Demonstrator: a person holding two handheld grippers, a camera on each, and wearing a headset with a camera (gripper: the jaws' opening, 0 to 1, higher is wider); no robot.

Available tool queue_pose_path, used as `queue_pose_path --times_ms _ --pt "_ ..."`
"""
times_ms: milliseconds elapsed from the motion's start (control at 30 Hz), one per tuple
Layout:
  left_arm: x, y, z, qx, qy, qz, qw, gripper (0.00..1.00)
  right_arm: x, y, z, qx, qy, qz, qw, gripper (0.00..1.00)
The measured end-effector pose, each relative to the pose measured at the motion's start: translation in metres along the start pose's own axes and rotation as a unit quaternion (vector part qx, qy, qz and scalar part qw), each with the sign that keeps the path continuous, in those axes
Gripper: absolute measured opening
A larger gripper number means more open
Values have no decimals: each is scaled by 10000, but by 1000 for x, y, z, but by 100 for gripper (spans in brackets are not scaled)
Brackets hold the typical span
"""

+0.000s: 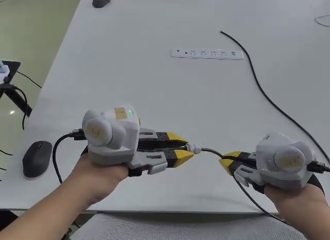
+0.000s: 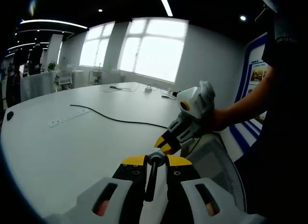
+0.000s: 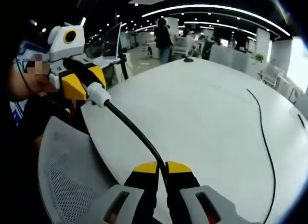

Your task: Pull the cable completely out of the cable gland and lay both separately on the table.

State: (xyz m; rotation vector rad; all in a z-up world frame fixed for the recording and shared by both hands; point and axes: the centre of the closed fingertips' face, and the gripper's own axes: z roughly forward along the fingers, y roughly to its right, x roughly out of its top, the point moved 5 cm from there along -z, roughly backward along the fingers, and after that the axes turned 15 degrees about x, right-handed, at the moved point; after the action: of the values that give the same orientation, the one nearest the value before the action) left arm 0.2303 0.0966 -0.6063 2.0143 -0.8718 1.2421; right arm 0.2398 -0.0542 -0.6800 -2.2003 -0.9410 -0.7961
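Yellow-tipped left gripper [image 1: 181, 147] jaws clamp the rounded white cable gland [image 1: 194, 147]; right gripper [image 1: 226, 161] jaws pinch the thin black cable [image 1: 211, 152]

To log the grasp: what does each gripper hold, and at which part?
The left gripper clamps the cable gland by its body; right gripper clamps the black cable, apart from the gland.

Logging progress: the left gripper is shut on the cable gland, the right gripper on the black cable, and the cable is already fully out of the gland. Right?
Not quite. The cable is not out yet: the right gripper view shows it running into the cable gland. The left gripper and right gripper hold as you say.
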Motion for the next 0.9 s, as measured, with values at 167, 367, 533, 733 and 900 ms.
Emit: queue_pose_path --times_ms 167,367,533,733,900 --pt "1 2 2 -11 5 4 10000 15 -4 2 3 71 174 748 9970 0" --pt "2 1 4 -9 -14 -2 10000 15 -6 2 6 117 224 1150 9930 0" --pt "3 0 6 -14 -2 -29 10000 15 -7 2 4 125 243 1136 9932 1" --pt "4 -3 8 -26 -8 -77 10000 15 -5 2 3 87 55 289 9995 1" --pt "6 -5 8 -45 -5 -173 9998 15 -5 -2 4 115 -209 -58 9997 2"
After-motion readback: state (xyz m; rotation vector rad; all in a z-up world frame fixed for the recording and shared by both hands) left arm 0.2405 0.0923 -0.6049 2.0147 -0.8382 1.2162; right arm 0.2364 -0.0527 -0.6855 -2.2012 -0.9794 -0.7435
